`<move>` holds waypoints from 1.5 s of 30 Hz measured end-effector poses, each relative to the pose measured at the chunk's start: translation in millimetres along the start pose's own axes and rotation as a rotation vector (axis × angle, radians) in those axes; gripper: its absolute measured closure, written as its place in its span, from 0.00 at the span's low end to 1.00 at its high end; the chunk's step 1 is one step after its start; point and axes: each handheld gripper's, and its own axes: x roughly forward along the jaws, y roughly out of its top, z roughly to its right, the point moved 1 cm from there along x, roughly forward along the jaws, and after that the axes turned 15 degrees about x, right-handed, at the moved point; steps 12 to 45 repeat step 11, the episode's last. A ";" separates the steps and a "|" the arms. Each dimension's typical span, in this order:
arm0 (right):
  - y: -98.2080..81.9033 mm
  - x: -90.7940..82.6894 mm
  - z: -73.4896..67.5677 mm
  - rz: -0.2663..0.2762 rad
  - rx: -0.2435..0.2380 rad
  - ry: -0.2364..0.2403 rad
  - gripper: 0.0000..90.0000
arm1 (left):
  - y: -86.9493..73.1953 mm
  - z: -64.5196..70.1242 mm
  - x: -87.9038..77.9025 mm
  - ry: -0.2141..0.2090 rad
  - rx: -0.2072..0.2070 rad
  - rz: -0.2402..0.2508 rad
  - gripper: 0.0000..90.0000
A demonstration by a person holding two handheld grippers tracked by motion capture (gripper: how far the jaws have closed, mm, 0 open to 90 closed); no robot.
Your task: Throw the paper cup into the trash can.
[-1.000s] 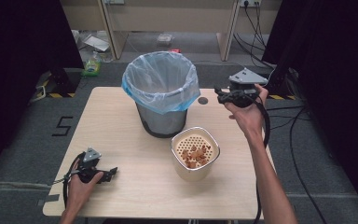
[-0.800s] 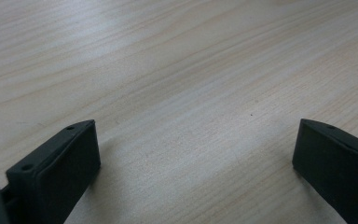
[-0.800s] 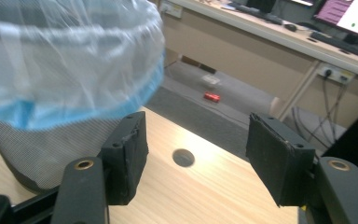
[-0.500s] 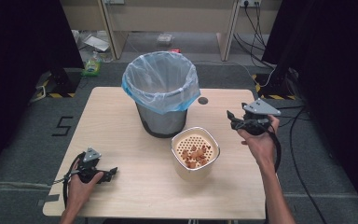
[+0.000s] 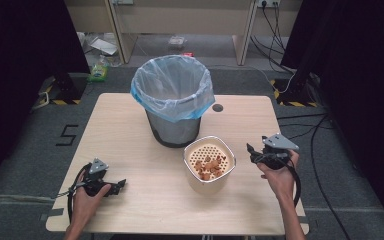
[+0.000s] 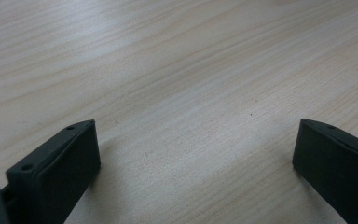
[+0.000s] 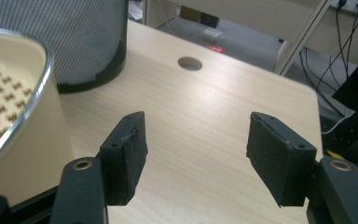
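Even overhead light falls on the table, bright against the black curtains on either side of it. Shadows on the table are soft and short, pooled close under the bin and the perforated bowl. In the left gripper view a pale sheen lies across the wood grain, and the near jaws are soft-edged. The right gripper view is sharp on the table, blurred on the bowl's near rim.

Cream perforated bowl, blue-lined grey bin, pale woodgrain table
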 end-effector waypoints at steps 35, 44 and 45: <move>-31.3 11.9 7.1 -0.080 0.023 -0.004 0.41 | -0.1 0.3 -0.1 -0.001 0.000 0.001 0.00; -31.3 11.9 7.1 -0.080 0.023 -0.004 0.41 | -0.1 0.3 -0.1 -0.001 0.000 0.001 0.00; -31.3 11.9 7.1 -0.080 0.023 -0.004 0.41 | -0.1 0.3 -0.1 -0.001 0.000 0.001 0.00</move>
